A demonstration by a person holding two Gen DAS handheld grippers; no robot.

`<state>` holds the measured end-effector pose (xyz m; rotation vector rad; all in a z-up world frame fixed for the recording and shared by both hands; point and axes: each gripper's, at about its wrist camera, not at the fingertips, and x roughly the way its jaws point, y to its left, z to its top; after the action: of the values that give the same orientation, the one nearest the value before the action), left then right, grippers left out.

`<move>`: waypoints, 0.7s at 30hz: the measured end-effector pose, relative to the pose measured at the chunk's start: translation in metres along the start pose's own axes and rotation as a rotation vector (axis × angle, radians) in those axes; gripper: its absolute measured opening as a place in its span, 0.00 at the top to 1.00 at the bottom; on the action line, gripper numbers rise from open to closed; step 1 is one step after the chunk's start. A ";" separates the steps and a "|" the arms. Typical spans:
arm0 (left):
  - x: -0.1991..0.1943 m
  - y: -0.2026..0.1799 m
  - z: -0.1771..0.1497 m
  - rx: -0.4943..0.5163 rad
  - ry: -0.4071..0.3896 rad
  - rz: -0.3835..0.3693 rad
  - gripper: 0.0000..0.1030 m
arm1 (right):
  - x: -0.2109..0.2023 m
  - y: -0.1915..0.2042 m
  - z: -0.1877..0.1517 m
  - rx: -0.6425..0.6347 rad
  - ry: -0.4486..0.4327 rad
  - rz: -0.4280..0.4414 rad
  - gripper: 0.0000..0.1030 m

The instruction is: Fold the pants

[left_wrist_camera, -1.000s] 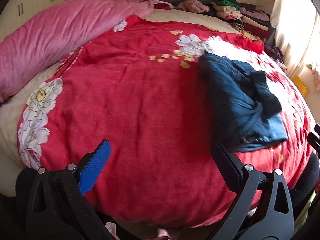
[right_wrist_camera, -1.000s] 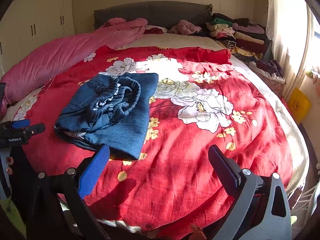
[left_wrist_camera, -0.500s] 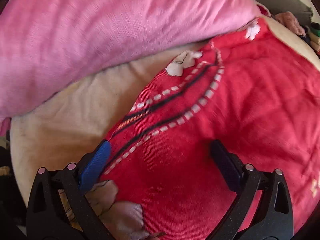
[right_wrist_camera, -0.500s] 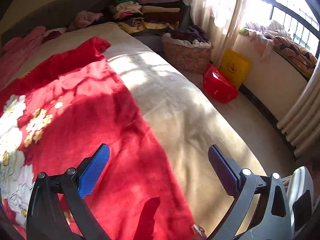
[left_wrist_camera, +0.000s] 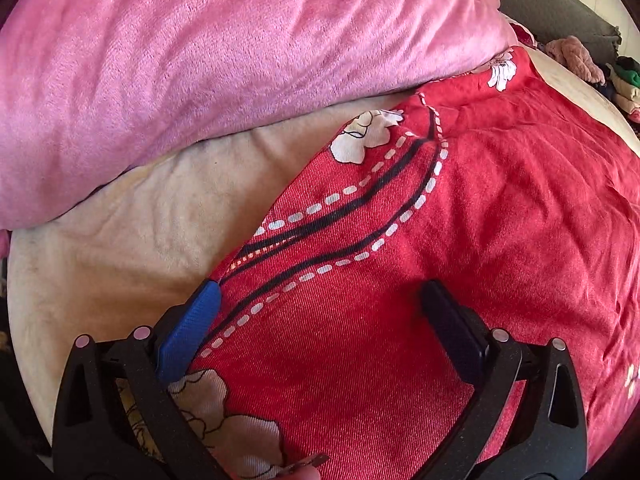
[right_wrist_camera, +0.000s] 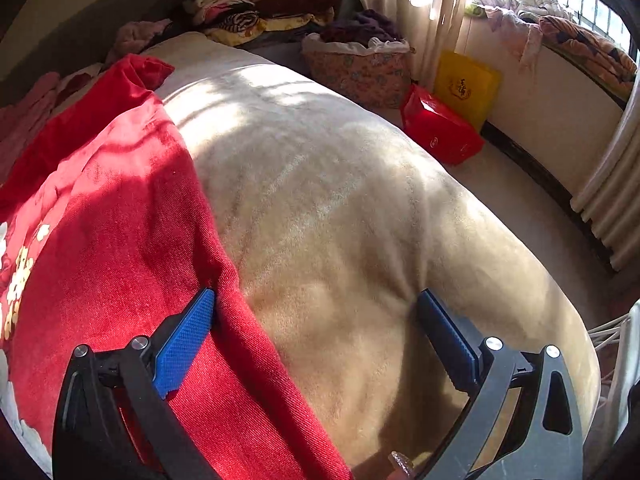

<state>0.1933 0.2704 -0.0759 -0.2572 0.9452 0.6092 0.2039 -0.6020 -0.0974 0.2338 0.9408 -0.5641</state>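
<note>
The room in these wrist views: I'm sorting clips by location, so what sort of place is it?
Most likely a home bedroom: a bed with a red floral blanket and pink plush blanket, stacked folded clothes, and a curtained window.

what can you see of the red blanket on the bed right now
The red blanket looks like soft woven fabric, printed with white flowers plus black and dashed white curving lines. It lies spread and lightly wrinkled over a beige cover, its edges running diagonally in both views. A pink plush duvet lies along its far side. Both the left gripper and right gripper stand open over its edge, holding nothing.
</note>
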 end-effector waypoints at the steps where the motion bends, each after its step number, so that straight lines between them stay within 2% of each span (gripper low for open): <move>1: 0.000 0.001 0.000 0.000 0.000 0.000 0.08 | 0.000 -0.001 0.000 0.001 0.000 0.002 0.04; 21: 0.003 -0.002 0.005 -0.002 0.001 -0.003 0.08 | -0.003 0.006 0.000 0.009 0.003 0.011 0.04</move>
<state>0.1994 0.2723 -0.0757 -0.2605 0.9457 0.6073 0.2060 -0.5962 -0.0952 0.2474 0.9394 -0.5580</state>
